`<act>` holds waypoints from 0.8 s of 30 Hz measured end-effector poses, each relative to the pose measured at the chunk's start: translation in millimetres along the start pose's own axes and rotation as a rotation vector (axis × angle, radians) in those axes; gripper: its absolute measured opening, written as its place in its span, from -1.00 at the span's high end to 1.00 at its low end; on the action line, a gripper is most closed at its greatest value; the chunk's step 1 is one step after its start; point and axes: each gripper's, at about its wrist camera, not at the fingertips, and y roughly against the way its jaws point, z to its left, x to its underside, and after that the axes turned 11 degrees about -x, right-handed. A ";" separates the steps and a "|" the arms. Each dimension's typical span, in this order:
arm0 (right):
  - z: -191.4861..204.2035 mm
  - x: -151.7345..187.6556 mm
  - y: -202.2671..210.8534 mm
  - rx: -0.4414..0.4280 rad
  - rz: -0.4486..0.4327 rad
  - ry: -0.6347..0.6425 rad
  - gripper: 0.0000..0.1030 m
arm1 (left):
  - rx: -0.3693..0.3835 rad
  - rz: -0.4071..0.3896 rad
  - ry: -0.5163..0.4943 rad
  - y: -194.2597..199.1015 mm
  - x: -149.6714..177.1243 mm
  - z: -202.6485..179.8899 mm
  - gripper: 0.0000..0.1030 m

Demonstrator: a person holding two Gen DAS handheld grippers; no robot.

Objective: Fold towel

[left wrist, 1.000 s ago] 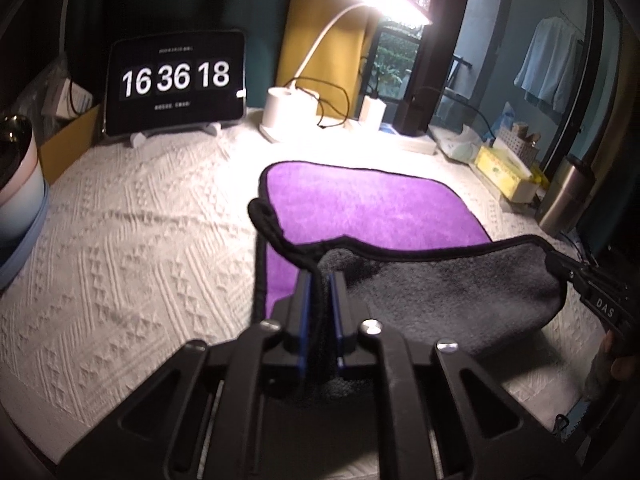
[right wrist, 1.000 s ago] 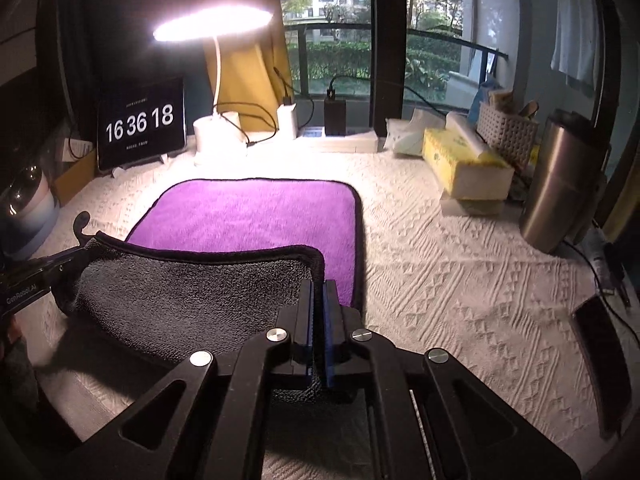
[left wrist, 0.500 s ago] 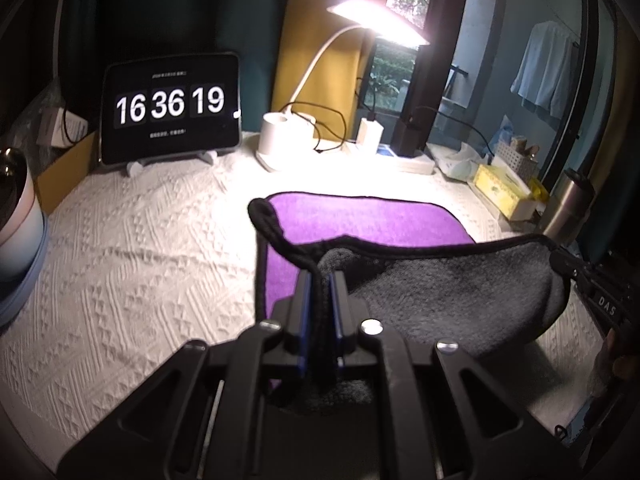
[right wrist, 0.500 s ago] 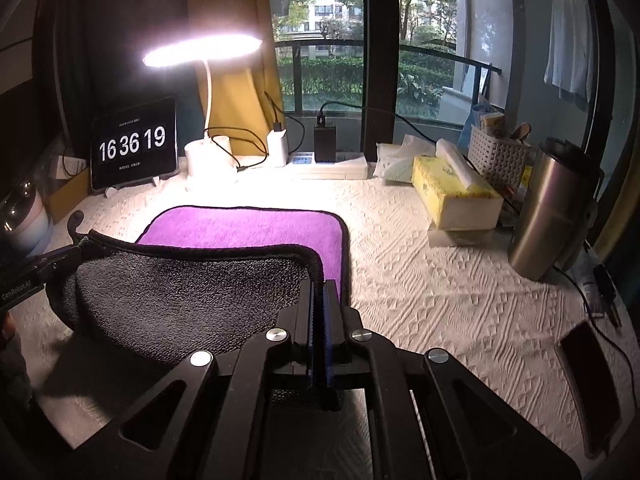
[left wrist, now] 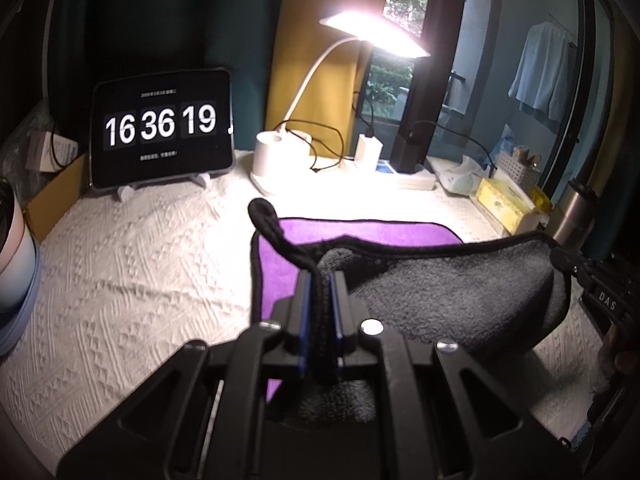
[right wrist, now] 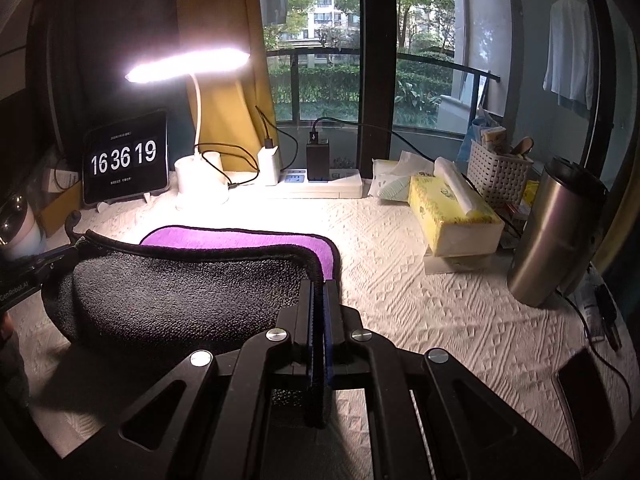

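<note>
The towel (left wrist: 452, 292) is purple on one face and dark grey on the other, with a black hem. Its far part lies flat on the white textured table cover (left wrist: 132, 264), purple face (left wrist: 360, 236) up. My left gripper (left wrist: 320, 280) is shut on the near left corner, held above the table. My right gripper (right wrist: 319, 288) is shut on the near right corner of the towel (right wrist: 180, 292). The raised near edge sags between them, grey side toward me, over the purple part (right wrist: 240, 238). A black hem loop (left wrist: 264, 216) sticks up past the left fingers.
At the back stand a tablet clock (left wrist: 160, 128), a lit desk lamp (left wrist: 276, 160) and a power strip (right wrist: 320, 184). On the right are a yellow tissue box (right wrist: 452, 216), a steel tumbler (right wrist: 556, 236), a white basket (right wrist: 496, 172) and a phone (right wrist: 584, 392). A cup (left wrist: 12, 248) stands left.
Both grippers have carried the near edge of the towel up and toward the far edge. Less of the purple face shows now. Both stay shut on their corners.
</note>
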 end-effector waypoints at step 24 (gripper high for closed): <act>-8.0 -25.8 -37.1 0.014 -0.022 0.023 0.91 | 0.004 -0.064 -0.017 -33.8 -27.4 1.2 0.81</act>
